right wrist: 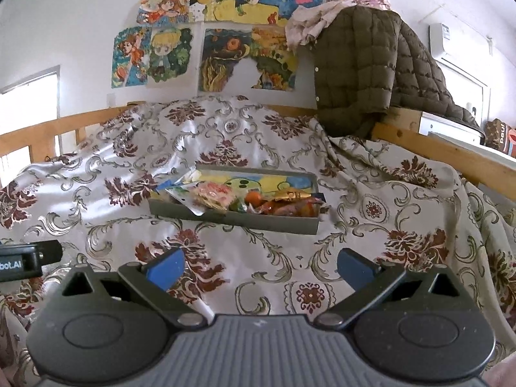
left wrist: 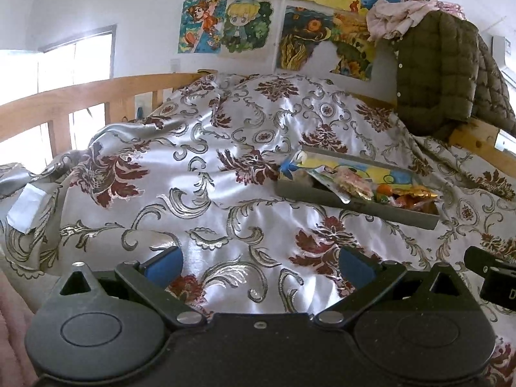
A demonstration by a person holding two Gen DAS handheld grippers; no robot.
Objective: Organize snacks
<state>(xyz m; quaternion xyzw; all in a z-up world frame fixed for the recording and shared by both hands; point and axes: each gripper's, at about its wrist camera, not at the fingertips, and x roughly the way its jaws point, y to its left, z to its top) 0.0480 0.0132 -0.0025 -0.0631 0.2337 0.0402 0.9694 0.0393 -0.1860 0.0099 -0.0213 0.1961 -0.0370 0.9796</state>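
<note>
A shallow grey tray [right wrist: 245, 221] lies on a patterned satin bedspread [right wrist: 290, 148]; it also shows in the left wrist view [left wrist: 309, 193]. It holds several snacks: a clear packet of pale pink sweets [right wrist: 209, 195], orange and gold wrapped sweets [right wrist: 290, 204] and a colourful flat packet [right wrist: 274, 182]. My right gripper [right wrist: 260, 266] is open and empty, a short way in front of the tray. My left gripper [left wrist: 260, 266] is open and empty, lower left of the tray, over bare bedspread.
A wooden bed rail [left wrist: 80, 96] runs behind the bedspread. An olive quilted jacket [right wrist: 354, 71] hangs over the rail at the right. Drawings [right wrist: 232, 32] cover the wall. A white folded paper [left wrist: 24, 208] lies at the far left.
</note>
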